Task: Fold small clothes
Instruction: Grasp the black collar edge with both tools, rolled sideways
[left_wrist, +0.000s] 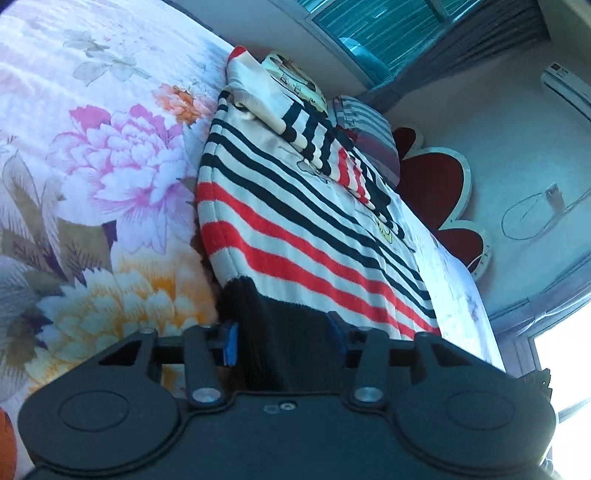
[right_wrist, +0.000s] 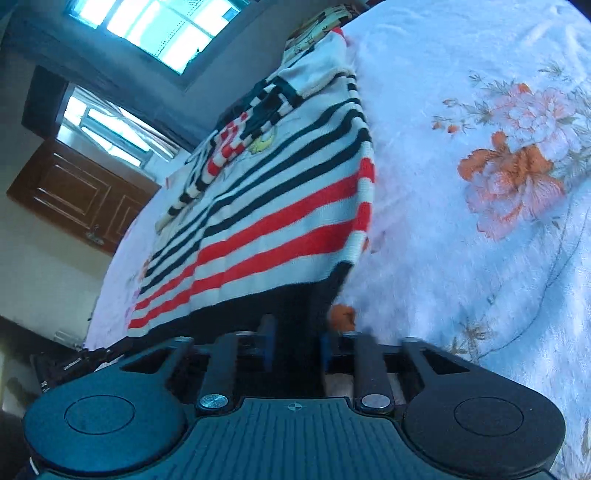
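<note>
A small knitted sweater (left_wrist: 295, 229) with black and red stripes on white lies flat on the bed, its sleeves folded across the chest (left_wrist: 332, 147). Its dark hem (left_wrist: 280, 317) runs between the blue pads of my left gripper (left_wrist: 282, 332), which press on it at one bottom corner. In the right wrist view the same sweater (right_wrist: 280, 206) stretches away from me. There my right gripper (right_wrist: 297, 332) is shut on the dark hem (right_wrist: 295, 306) at the other bottom corner. The collar end lies far from both grippers.
A floral bed cover (left_wrist: 92, 147) spreads under and around the sweater, wide on its outer side (right_wrist: 461, 184). A striped pillow (left_wrist: 369, 125) and a red headboard (left_wrist: 436, 184) lie beyond the collar. A wooden door (right_wrist: 74, 192) and windows (right_wrist: 147, 29) stand past the bed.
</note>
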